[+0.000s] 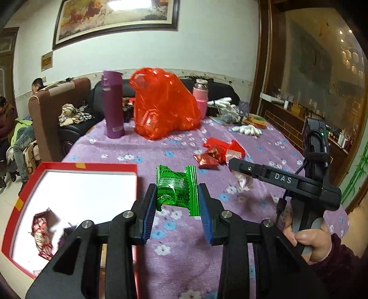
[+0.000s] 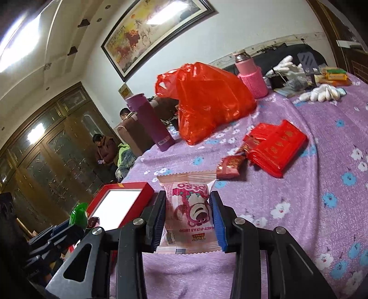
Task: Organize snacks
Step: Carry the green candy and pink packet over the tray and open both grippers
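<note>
Green foil snack (image 1: 177, 187): clamped in left claw (image 1: 176, 204). Pink bear-print snack (image 2: 189, 214): clamped in right claw (image 2: 189, 220). Red box (image 1: 76, 166): ten o'clock on purple floral surface (image 1: 147, 142).

A home living room — sofa (image 1: 76, 119), framed painting (image 1: 115, 20), flowered tablecloth (image 1: 184, 147).

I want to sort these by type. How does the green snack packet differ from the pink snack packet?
The green snack packet is shiny foil, while the pink snack packet is pale with a cartoon bear printed on it. The green one looks crumpled, the pink one puffed and smooth. The green one is held by the left gripper, the pink one by the right gripper. Both are single sealed packets with crimped ends, held above the purple floral cloth.
</note>
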